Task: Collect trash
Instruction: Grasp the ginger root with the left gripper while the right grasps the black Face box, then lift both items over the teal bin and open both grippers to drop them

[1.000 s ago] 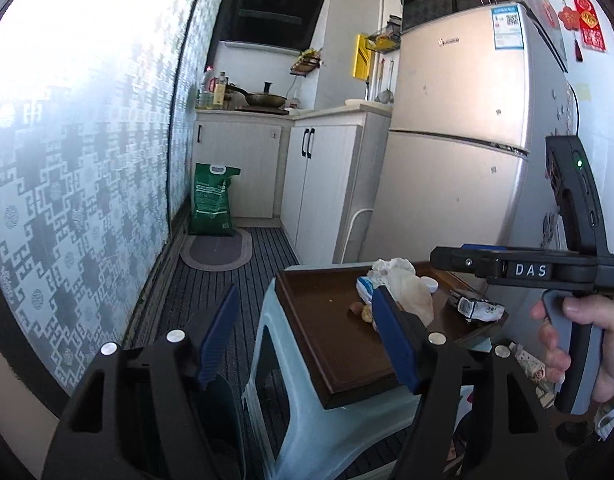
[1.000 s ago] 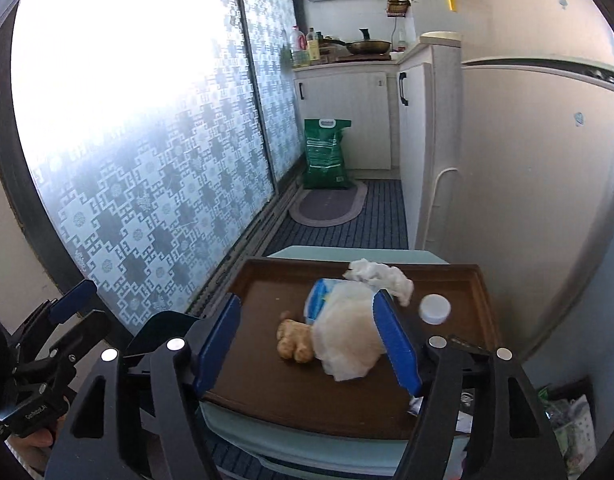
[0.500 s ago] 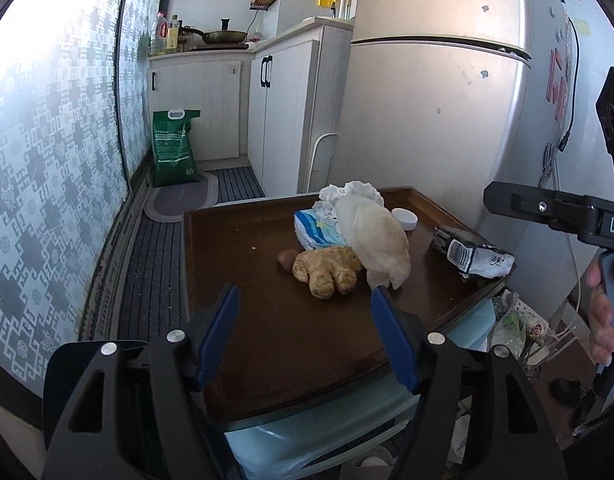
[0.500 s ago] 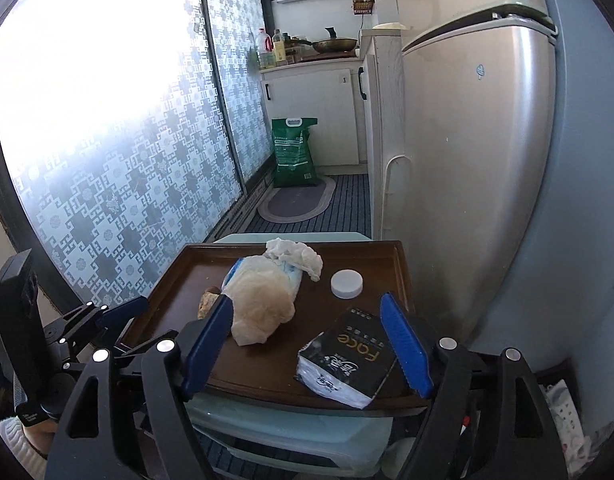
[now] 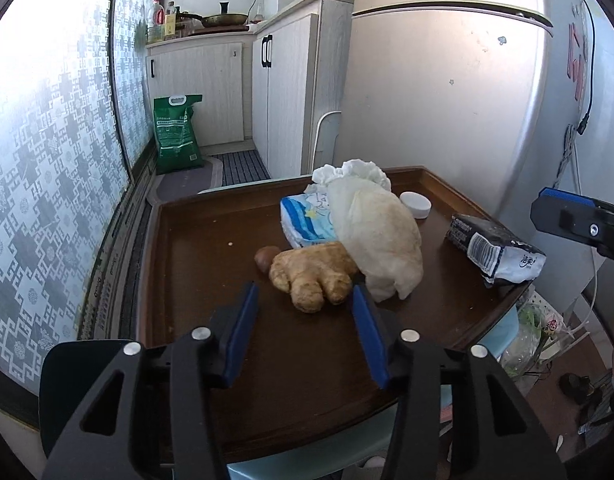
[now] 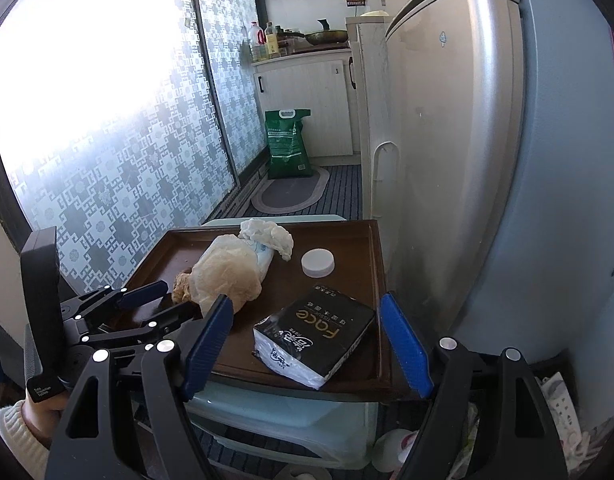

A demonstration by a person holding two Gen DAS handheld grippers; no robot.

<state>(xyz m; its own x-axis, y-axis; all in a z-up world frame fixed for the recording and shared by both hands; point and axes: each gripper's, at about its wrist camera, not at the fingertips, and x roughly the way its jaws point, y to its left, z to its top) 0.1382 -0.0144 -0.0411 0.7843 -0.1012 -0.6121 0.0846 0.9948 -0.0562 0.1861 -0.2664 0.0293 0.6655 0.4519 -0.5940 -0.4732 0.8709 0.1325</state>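
- Left gripper (image 5: pixel 303 306): jaws wide apart, holding nothing, tips low over the tray (image 5: pixel 195 280), lower centre of the left view, framing the near end of the ginger root (image 5: pixel 313 274).
- Right gripper (image 6: pixel 307 328): jaws spread wide, nothing held, hovering near the tray's front edge with the black tissue pack (image 6: pixel 317 334) lying between the tips in the right view.
- Crumpled white bag (image 5: pixel 381 236) touches the ginger's right side and lies over a blue-striped packet (image 5: pixel 307 220); white wad (image 5: pixel 353 172) behind it, round white lid (image 5: pixel 415 205) beside.
- Likely step: left side picks up the ginger or the bag. It should close across the narrow width, low, and keep the right-hand pad clear of the bag unless the bag is the target.
- Ginger's long axis runs from centre frame toward lower right, knobs facing the camera.
- Tissue pack's long axis runs lower left to upper right in the right view.
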